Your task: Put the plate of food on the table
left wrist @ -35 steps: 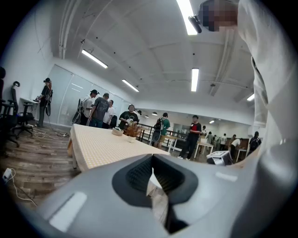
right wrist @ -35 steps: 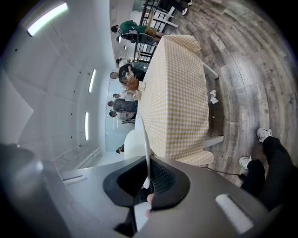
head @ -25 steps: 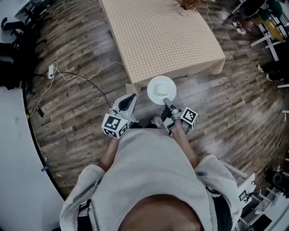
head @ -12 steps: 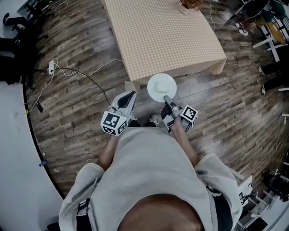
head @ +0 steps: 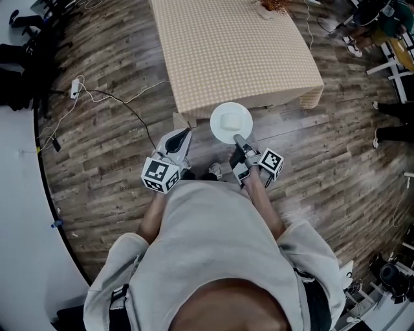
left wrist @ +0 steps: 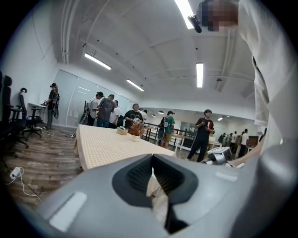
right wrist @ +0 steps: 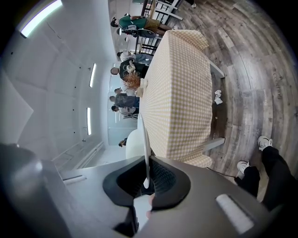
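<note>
A round white plate [head: 231, 123] carrying a pale block of food hangs level just off the near edge of the table [head: 233, 45], which wears a beige checked cloth. My right gripper [head: 238, 139] is shut on the plate's near rim. In the right gripper view the plate [right wrist: 145, 139] shows edge-on as a thin white line running into the jaws of that gripper [right wrist: 146, 183], with the table [right wrist: 179, 93] beyond. My left gripper [head: 184, 134] hovers left of the plate, shut and empty. Its own view looks past the left gripper [left wrist: 153, 174] over the table [left wrist: 111, 146].
A black cable and a power strip [head: 75, 86] lie on the wooden floor at the left. A small dried-flower decoration [head: 273, 6] stands at the table's far end. Several people [left wrist: 106, 109] stand beyond the table. White stools [head: 388, 61] are at the right.
The plate and both grippers have drifted slightly up the picture toward the table's near edge. The right gripper's hold on the rim is unchanged.
</note>
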`<state>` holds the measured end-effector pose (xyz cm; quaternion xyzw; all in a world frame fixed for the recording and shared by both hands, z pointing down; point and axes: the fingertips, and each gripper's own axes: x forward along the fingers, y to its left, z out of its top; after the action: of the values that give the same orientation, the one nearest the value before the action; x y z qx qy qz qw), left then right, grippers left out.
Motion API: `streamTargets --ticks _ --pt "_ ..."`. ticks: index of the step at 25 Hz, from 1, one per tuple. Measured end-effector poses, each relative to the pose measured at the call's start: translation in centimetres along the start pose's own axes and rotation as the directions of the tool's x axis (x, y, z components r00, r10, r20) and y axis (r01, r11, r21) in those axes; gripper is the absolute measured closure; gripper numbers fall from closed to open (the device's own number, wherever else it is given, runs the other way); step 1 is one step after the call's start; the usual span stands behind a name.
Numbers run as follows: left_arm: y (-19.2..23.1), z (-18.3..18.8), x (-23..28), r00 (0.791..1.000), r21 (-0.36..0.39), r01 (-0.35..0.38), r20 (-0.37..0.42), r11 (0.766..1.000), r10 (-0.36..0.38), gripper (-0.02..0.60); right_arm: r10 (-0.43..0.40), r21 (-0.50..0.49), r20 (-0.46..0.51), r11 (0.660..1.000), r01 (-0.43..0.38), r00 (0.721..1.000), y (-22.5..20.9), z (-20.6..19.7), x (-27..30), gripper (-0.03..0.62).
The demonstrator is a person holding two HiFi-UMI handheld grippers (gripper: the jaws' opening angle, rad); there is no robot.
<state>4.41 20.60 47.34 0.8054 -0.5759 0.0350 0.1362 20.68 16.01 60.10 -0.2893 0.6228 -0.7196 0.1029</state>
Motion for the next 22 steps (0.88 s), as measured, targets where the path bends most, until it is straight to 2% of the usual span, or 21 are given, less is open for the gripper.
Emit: streamTargets --ticks 5,18,22 --pt "-1.1 -0.1 0.9 0.999 0.007 -0.033 0.003 0.999 0.033 0.572 -0.018 -0.032 -0.025 0.999 0.017 1.000 -0.3 1.7 -0.8 0.579" --pt "-2.0 -0.2 2.5 0.997 0.011 -0.072 0.006 0.997 0.072 0.572 0.016 -0.005 -0.043 1.000 -0.017 0.999 -0.6 4.0 -0.6 0.579" --pt "-2.0 -0.2 2.6 0.997 0.009 -0.083 0.005 0.997 0.083 0.572 -0.001 -0.013 -0.051 1.000 0.001 0.999 -0.7 4.4 -0.6 0.579"
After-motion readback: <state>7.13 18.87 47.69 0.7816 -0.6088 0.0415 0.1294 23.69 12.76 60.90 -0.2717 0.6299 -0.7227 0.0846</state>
